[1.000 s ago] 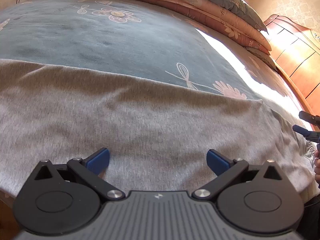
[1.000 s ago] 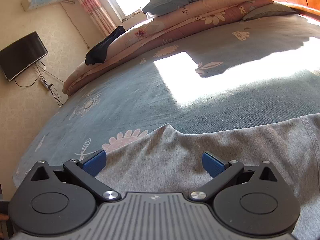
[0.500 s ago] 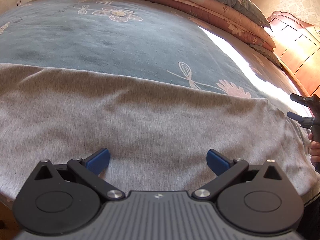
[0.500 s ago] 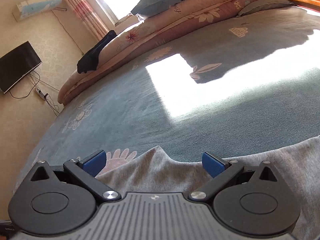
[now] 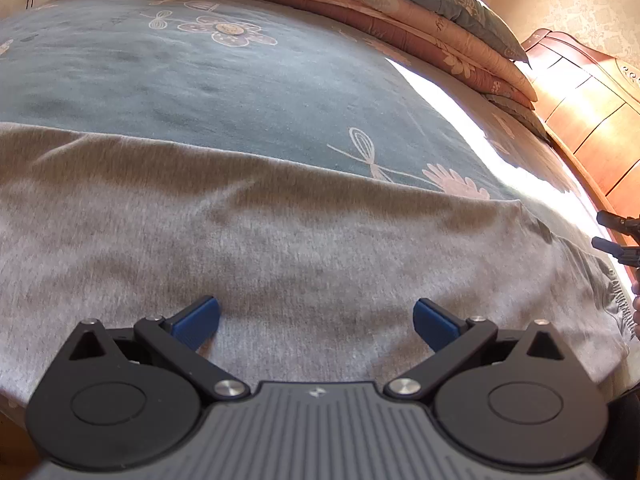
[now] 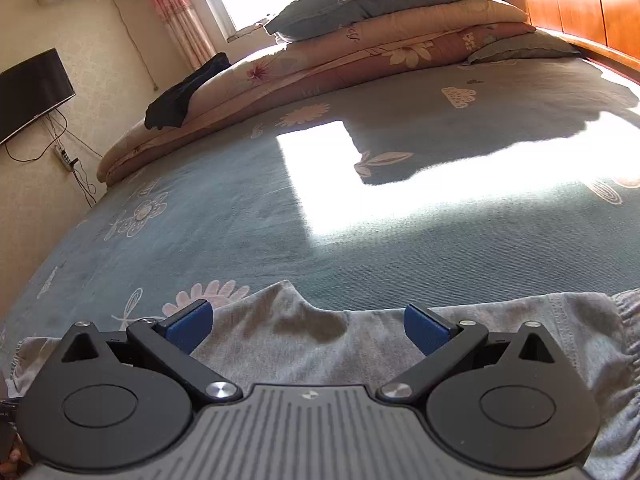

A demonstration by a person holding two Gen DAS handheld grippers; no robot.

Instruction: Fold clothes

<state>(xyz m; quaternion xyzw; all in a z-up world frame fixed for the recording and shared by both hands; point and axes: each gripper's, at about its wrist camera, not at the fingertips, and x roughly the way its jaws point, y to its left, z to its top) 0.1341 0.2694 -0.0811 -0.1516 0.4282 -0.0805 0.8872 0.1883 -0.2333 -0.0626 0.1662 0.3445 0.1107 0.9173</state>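
You have almost no writing to read here. In the right wrist view, upper middle of the frame, the peach floral folded quilt (image 6: 400, 46) carries a short dark cursive word on its side, too small to make out. The same quilt shows a similar scribble at the upper right of the left wrist view. Each grey ribbed gripper body (image 5: 316, 432) bears only a small pale emblem, no letters.

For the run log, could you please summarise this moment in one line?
left tongs: open, over grey garment | right tongs: open, at its edge | garment: flat on bed
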